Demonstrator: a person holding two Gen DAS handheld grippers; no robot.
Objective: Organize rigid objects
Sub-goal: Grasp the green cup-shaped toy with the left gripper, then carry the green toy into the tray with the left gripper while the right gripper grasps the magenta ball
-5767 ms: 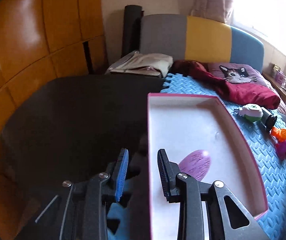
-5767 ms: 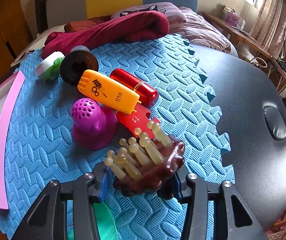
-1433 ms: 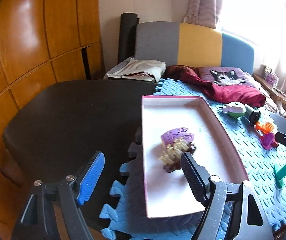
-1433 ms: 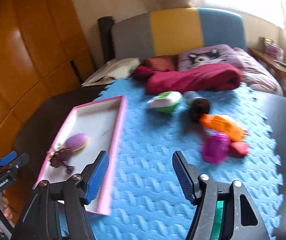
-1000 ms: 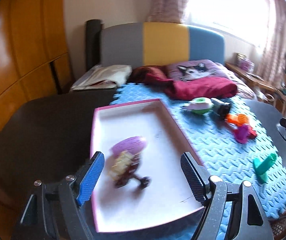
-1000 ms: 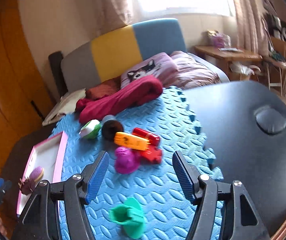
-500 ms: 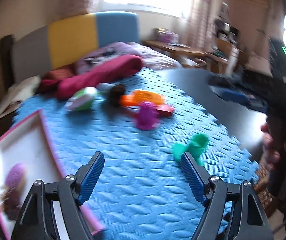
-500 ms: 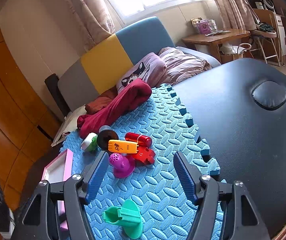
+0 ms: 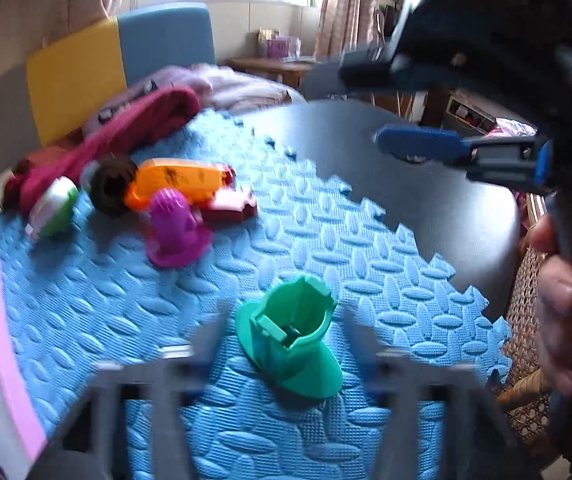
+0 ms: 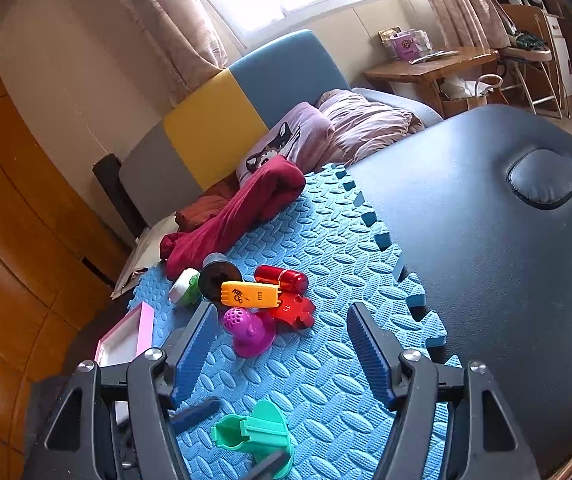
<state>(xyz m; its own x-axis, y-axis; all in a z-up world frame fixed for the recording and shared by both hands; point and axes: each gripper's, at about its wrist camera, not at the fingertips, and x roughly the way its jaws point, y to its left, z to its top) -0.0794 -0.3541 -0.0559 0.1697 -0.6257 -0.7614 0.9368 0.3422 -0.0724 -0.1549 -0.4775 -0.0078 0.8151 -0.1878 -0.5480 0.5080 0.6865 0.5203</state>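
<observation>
left gripper [image 9: 282, 332]: fingers spread wide and blurred, holding nothing, one on either side of the green plastic piece [image 9: 292, 344] without visibly touching it. green plastic piece: lies at the near edge of the blue foam mat [image 9: 326, 232]. right gripper [image 10: 282, 340]: jaws wide apart, empty, above the near part of the mat. pink tray [image 10: 126, 338]: near left, at the mat's left edge; contents hard to make out. magenta perforated toy [image 10: 248, 330]: mid mat, beside a red puzzle-shaped piece [image 10: 292, 310]. orange block [image 10: 250, 294]: just behind, resting across a red capsule [image 10: 282, 278] and a black spool [image 10: 214, 276]. green-and-white round item [image 10: 184, 286]: left of the spool. dark red cloth [image 10: 238, 218]: far edge of mat. black padded table [image 10: 486, 248]: right.
</observation>
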